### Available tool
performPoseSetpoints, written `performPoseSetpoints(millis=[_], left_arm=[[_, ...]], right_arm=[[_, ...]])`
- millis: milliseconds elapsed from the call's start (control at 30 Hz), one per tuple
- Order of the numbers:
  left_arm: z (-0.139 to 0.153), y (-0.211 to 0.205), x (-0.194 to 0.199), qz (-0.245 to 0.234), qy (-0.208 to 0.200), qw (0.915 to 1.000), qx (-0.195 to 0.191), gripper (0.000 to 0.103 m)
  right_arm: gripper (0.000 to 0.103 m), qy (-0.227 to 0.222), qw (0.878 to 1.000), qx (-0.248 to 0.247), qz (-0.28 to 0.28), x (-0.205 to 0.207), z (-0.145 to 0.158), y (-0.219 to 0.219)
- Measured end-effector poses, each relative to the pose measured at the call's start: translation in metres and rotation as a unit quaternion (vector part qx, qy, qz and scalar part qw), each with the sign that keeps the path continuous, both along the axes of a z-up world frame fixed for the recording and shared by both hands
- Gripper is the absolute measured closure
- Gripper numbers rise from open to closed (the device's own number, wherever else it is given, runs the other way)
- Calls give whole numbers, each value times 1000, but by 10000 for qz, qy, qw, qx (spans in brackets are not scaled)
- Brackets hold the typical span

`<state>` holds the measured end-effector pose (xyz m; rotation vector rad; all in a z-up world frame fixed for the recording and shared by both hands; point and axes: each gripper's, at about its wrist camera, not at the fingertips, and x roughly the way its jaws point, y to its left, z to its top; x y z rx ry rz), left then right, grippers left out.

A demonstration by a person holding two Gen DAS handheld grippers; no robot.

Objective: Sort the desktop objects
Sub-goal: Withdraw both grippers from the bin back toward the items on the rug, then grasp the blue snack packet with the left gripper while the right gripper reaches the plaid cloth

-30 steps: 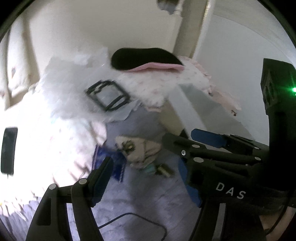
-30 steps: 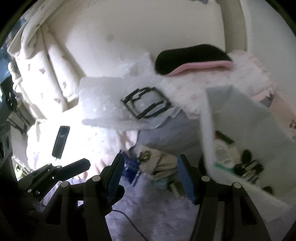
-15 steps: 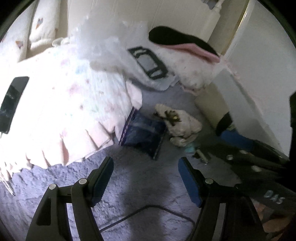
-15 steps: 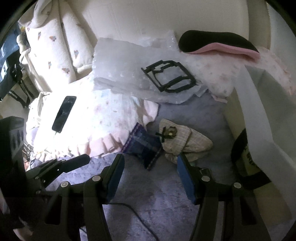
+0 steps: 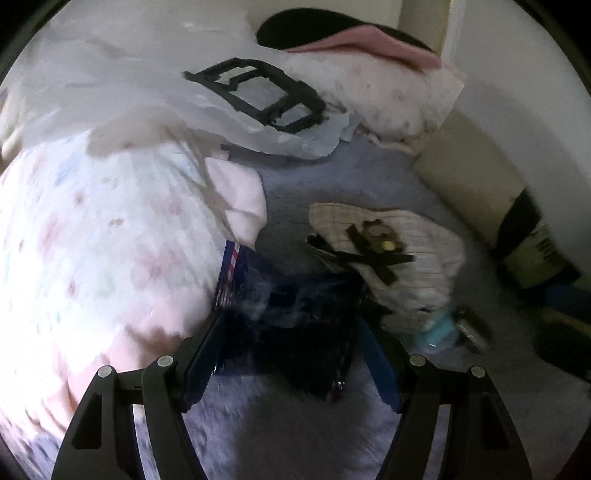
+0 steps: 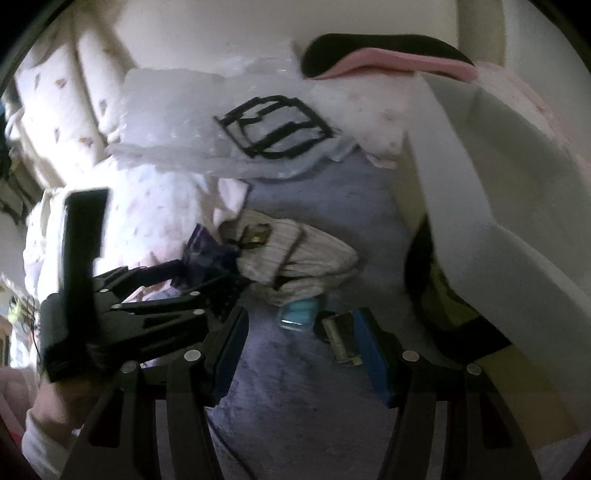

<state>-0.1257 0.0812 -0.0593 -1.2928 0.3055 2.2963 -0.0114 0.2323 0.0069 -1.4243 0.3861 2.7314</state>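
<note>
A dark blue plastic packet (image 5: pixel 288 306) lies on the purple plush surface (image 5: pixel 314 177), partly under a floral quilt's edge. My left gripper (image 5: pixel 291 328) is open and straddles the packet, one blue pad on each side; the blur hides any contact. Right of it lies a beige checked pouch (image 5: pixel 406 251) with a dark bow. My right gripper (image 6: pixel 303 321) is open just above a small teal item (image 6: pixel 299 312) and a small metal object (image 6: pixel 340 339) close to its right pad. In the right wrist view the left gripper (image 6: pixel 199 275) reaches the packet (image 6: pixel 207 254) beside the pouch (image 6: pixel 295 254).
A white floral quilt (image 5: pixel 92 240) fills the left. A clear bubble bag with a black frame (image 5: pixel 258 92) lies behind, and a black and pink cushion (image 5: pixel 332 33) beyond it. A white box (image 6: pixel 480 184) and a black and yellow bag (image 6: pixel 443 295) stand on the right.
Both grippers have come down toward the surface. The left one moved in over the dark blue packet, which now sits between its fingers. Neither jaw opening has changed.
</note>
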Motion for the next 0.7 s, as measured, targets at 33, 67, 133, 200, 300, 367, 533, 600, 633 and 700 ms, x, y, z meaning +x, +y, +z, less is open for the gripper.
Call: performPoseSetpoints(millis=[33,67,133,200,300,367,533,600,633,700], left_arm=[[-4,4,-2,-47,56,9999,-89,34],[-8,7,-2,-84,122,9996,-222,38],[-14,14,0,-140,276,9974,-648,64],[-10,12,2,-166,207,9978,-616,68],[-4,7,4,-161,63,9987,-481,70],[1,5,9,-175,65,9990,-414,71],[13,-3,40,-187,148,9992,-330,71],[20,-11,53,-99,135,9996,-242,71],[24,-17,59,-6,83,9999,-148,71],[31,-28,65,101,-22,9999,-6,71]], right_arm=[[44,17,10000,-64,-8,0,0,1],[44,25,9999,-110,-1,0,0,2],[44,18,9999,-110,79,-1,0,0],[44,5,9999,-31,161,-1,0,-3],[44,-12,9998,39,204,-2,0,-6],[44,-27,9998,3,180,-2,0,-7],[44,-33,9998,67,208,-4,0,-10],[44,2,9997,78,223,-7,0,-11],[44,55,9997,40,243,-10,0,-12],[44,113,9993,-64,338,-17,-1,-14]])
